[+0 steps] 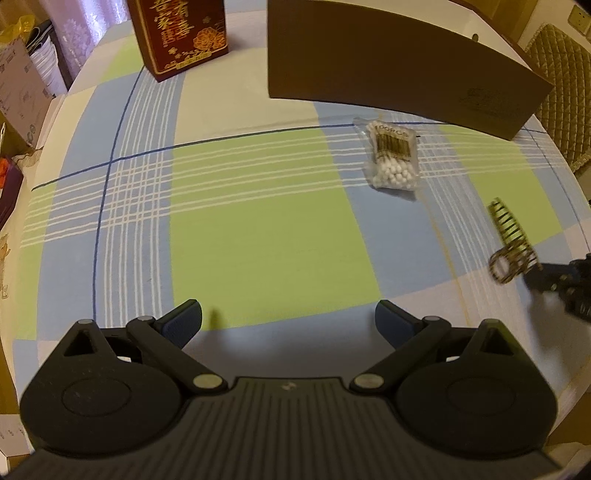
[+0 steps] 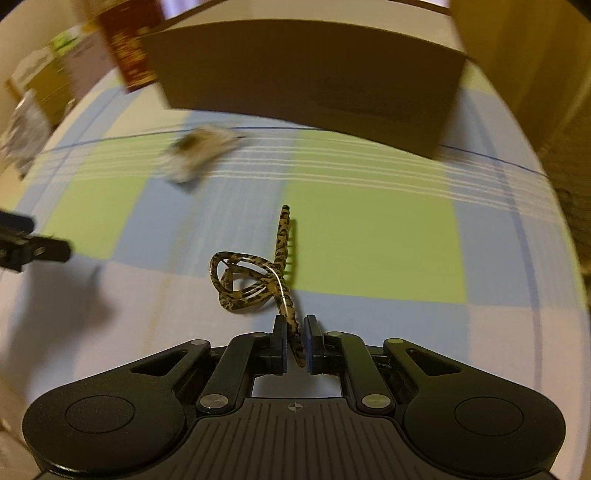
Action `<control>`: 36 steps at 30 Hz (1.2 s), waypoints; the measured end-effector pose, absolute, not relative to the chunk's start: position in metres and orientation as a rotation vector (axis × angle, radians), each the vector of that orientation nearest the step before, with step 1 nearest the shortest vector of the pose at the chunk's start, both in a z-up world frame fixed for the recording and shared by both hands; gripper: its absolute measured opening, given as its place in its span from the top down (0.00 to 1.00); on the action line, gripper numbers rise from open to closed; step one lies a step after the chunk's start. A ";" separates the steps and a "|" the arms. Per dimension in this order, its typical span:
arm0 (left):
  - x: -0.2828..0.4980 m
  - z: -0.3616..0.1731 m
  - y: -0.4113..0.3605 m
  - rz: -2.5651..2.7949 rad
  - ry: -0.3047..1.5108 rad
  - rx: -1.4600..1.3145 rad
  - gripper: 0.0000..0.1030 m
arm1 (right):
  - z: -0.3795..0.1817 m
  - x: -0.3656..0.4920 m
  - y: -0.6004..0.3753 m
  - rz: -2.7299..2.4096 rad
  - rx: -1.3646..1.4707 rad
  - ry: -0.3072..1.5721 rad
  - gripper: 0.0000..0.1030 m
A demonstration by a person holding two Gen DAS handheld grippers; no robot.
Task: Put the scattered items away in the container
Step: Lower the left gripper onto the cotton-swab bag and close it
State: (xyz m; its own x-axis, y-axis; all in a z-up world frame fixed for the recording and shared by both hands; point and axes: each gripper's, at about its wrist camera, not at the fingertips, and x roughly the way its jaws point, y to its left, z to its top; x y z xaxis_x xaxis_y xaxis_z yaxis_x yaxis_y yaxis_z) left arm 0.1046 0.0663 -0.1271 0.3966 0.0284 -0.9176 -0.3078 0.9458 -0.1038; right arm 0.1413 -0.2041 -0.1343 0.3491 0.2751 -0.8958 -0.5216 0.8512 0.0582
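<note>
The right gripper (image 2: 295,341) is clenched on one end of a leopard-patterned hair clip (image 2: 258,280), with both pads pressed against the clip's lower handle. The clip extends forward from the jaws; its toothed comb section points toward the cardboard box (image 2: 314,81), and its looped handle lies to the left. The clip is raised above the checked tablecloth (image 2: 369,240), where it casts a shadow. The left gripper (image 1: 288,325) is released, with its blue-padded fingers (image 1: 184,321) spread wide and nothing between them, positioned over the green and blue squares of the cloth. A clear packet of cotton swabs (image 1: 393,157) lies flat on the cloth just in front of the box wall. A red printed carton (image 1: 181,33) stands upright to the left of the box, well apart from the swabs.
</note>
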 end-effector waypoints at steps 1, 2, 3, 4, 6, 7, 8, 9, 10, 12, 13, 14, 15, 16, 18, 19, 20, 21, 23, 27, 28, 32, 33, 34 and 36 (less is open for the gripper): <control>0.105 -0.127 0.065 0.213 1.147 -0.273 0.04 | -0.134 0.145 -0.210 0.498 -0.249 1.099 0.89; 0.106 -0.127 0.064 0.209 1.147 -0.271 0.04 | -0.134 0.148 -0.217 0.474 -0.240 1.099 0.89; 0.107 -0.127 0.062 0.204 1.147 -0.268 0.04 | -0.133 0.151 -0.222 0.454 -0.229 1.096 0.89; 0.109 -0.127 0.061 0.199 1.147 -0.265 0.04 | -0.132 0.154 -0.226 0.437 -0.220 1.092 0.89; 0.112 -0.127 0.057 0.188 1.146 -0.257 0.04 | -0.130 0.157 -0.233 0.421 -0.201 1.086 0.88; 0.113 -0.127 0.055 0.182 1.146 -0.253 0.04 | -0.129 0.159 -0.235 0.422 -0.186 1.088 0.88; 0.115 -0.127 0.053 0.176 1.145 -0.248 0.04 | -0.129 0.160 -0.235 0.427 -0.172 1.088 0.88; 0.118 -0.127 0.051 0.170 1.145 -0.243 0.04 | -0.128 0.161 -0.236 0.434 -0.156 1.085 0.88; 0.121 -0.127 0.049 0.165 1.145 -0.239 0.04 | -0.127 0.161 -0.237 0.440 -0.144 1.084 0.88; 0.126 -0.126 0.045 0.152 1.142 -0.231 0.04 | -0.127 0.161 -0.237 0.469 -0.136 1.090 0.88; 0.129 -0.125 0.043 0.145 1.140 -0.226 0.04 | -0.127 0.160 -0.237 0.477 -0.135 1.089 0.88; 0.132 -0.125 0.041 0.138 1.138 -0.221 0.04 | -0.127 0.159 -0.237 0.483 -0.136 1.090 0.88; 0.135 -0.125 0.039 0.132 1.136 -0.215 0.04 | -0.128 0.160 -0.238 0.491 -0.137 1.097 0.88; 0.139 -0.124 0.037 0.126 1.134 -0.208 0.04 | -0.128 0.160 -0.240 0.495 -0.134 1.105 0.88; 0.146 -0.124 0.034 0.110 1.126 -0.197 0.04 | -0.129 0.162 -0.242 0.503 -0.121 1.110 0.60; 0.150 -0.123 0.032 0.103 1.121 -0.193 0.04 | -0.128 0.162 -0.244 0.497 -0.116 1.105 0.13; 0.154 -0.122 0.031 0.096 1.116 -0.189 0.04 | -0.125 0.161 -0.246 0.483 -0.120 1.081 0.05; 0.158 -0.122 0.030 0.091 1.111 -0.186 0.04 | -0.121 0.158 -0.247 0.486 -0.127 1.038 0.05; 0.170 -0.122 0.030 0.081 1.097 -0.179 0.05 | -0.118 0.159 -0.248 0.517 -0.136 1.028 0.05; 0.195 -0.120 0.026 0.063 1.065 -0.148 0.06 | -0.117 0.164 -0.252 0.506 -0.116 1.033 0.05; 0.202 -0.120 0.025 0.056 1.056 -0.139 0.08 | -0.117 0.165 -0.254 0.502 -0.105 1.035 0.05; 0.228 -0.126 0.022 0.029 1.038 -0.084 0.13 | -0.116 0.169 -0.261 0.491 -0.093 1.036 0.05; 0.234 -0.129 0.021 0.025 1.043 -0.069 0.18 | -0.115 0.170 -0.263 0.485 -0.092 1.035 0.05; 0.239 -0.131 0.020 0.016 1.048 -0.062 0.24 | -0.114 0.171 -0.265 0.479 -0.090 1.035 0.05; 0.247 -0.137 0.022 -0.004 1.060 -0.063 0.32 | -0.113 0.172 -0.269 0.472 -0.084 1.036 0.05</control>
